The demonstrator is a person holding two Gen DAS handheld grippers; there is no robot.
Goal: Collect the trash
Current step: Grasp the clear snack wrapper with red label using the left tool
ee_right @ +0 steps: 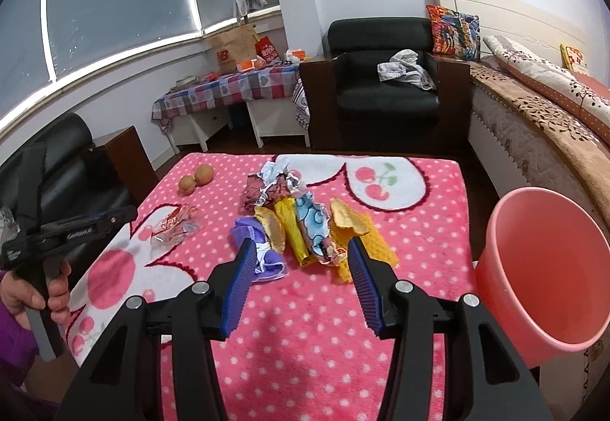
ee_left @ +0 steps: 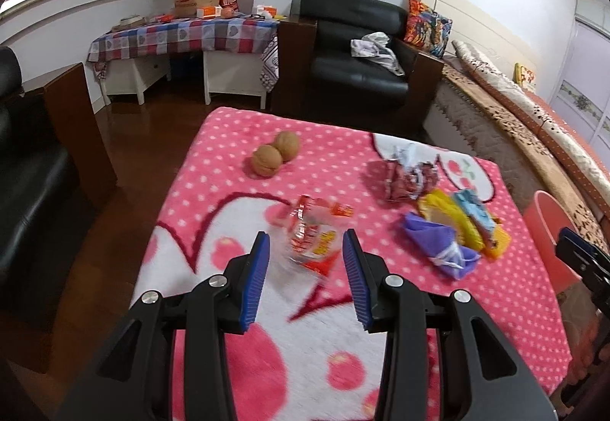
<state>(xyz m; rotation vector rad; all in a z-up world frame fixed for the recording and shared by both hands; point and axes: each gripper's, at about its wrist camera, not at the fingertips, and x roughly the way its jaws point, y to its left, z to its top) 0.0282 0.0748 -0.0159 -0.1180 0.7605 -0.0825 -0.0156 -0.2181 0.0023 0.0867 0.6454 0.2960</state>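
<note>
A pink dotted blanket [ee_left: 236,138] covers the table, and every place here is given from the pink bin [ee_right: 541,268], which stands off the table's right edge, tilted with its mouth toward the camera.

Nearest the bin lies a heap of trash: a yellow wrapper [ee_right: 293,230], a blue patterned wrapper [ee_right: 314,220], a purple cloth [ee_right: 263,257] and, on the heap's far side, a crumpled maroon wrapper [ee_right: 267,190]. Well left of the bin, beyond that heap, a clear red-printed wrapper [ee_left: 316,241] lies alone. Farther still, toward the far left corner, two walnuts [ee_left: 276,154] sit touching.

The left gripper [ee_left: 307,262] hangs over the clear wrapper with its blue jaws apart and nothing between the pads; the wrapper shows in the gap but lies on the blanket. A hand [ee_right: 42,291] in a purple sleeve holds its grip.

The right gripper [ee_right: 303,262] is likewise open and empty, aimed at the heap just left of the bin.
</note>
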